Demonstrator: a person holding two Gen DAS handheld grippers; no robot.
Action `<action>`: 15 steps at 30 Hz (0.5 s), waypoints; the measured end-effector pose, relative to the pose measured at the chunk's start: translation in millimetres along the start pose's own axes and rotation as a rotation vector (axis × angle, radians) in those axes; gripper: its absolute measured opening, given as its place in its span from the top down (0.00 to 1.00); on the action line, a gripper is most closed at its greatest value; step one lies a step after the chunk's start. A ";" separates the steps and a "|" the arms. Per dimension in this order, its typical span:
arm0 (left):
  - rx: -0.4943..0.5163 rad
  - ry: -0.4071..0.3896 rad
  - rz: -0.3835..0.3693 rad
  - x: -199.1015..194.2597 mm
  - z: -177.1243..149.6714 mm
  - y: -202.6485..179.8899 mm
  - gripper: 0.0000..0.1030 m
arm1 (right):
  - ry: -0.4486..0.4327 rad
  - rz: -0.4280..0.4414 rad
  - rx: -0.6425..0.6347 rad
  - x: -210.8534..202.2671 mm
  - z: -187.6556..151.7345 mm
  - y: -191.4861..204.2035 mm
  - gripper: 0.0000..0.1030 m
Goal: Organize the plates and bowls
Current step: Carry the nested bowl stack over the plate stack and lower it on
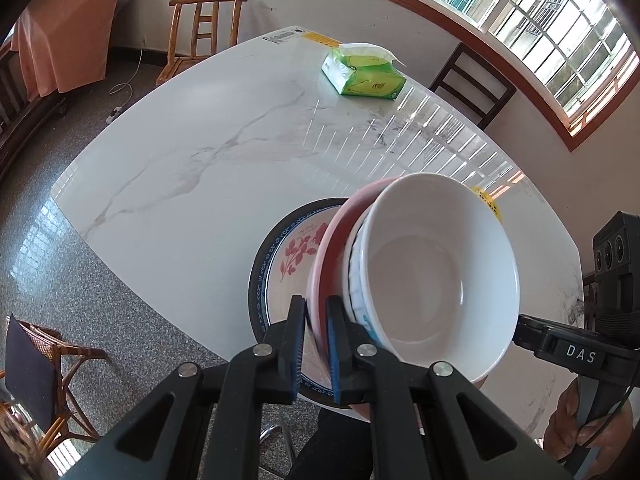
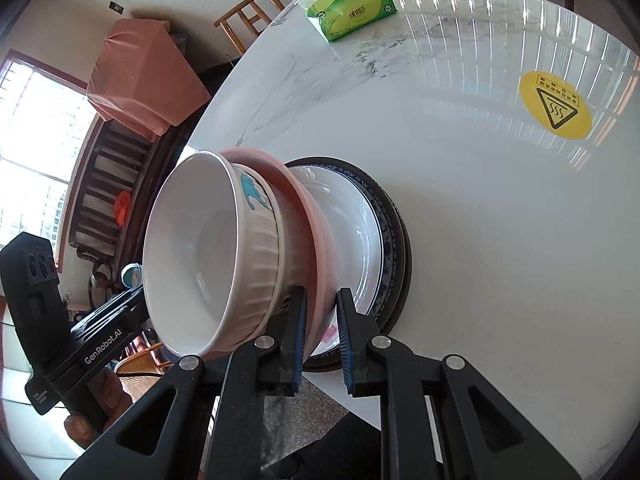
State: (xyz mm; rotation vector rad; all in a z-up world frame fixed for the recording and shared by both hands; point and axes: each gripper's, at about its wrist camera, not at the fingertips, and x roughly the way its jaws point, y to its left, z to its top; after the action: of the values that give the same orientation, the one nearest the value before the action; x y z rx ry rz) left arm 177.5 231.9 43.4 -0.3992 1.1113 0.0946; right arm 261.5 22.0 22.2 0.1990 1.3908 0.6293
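Both grippers on the pink bowl [image 1: 326,256] now: left gripper [image 1: 316,344] pinches its rim, right gripper [image 2: 322,340] straddles the opposite rim, narrow. White ribbed bowl [image 2: 224,248] nests inside; the pair sits on the blue-rimmed floral plate [image 1: 280,256], near the marble tabletop [image 1: 192,152] edge. Tissue pack [image 1: 362,74] far beyond the plate.

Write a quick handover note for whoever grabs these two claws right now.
Left claw: shut on the pink plate rim.
Right claw: straddles the same rim on the opposite side; contact unclear.
Stack: white bowl nested in the pink plate, over the blue-rimmed plate near the table edge.
Done: dishes gathered into one stack.
Left: seat it flat, release both.
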 end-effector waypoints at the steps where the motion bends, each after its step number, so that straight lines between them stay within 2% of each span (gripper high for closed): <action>1: 0.000 0.000 0.001 0.9 0.3 0.8 0.92 | 0.002 0.001 0.001 1.0 0.4 0.0 0.85; 15: -0.009 0.018 0.001 14.3 -0.2 9.1 0.92 | 0.017 -0.003 0.002 5.9 0.3 1.3 0.84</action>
State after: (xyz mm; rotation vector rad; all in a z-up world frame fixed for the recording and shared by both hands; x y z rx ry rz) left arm 181.3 238.5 28.3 -0.4081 1.1296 0.0966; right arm 261.6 26.3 17.9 0.1933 1.4081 0.6279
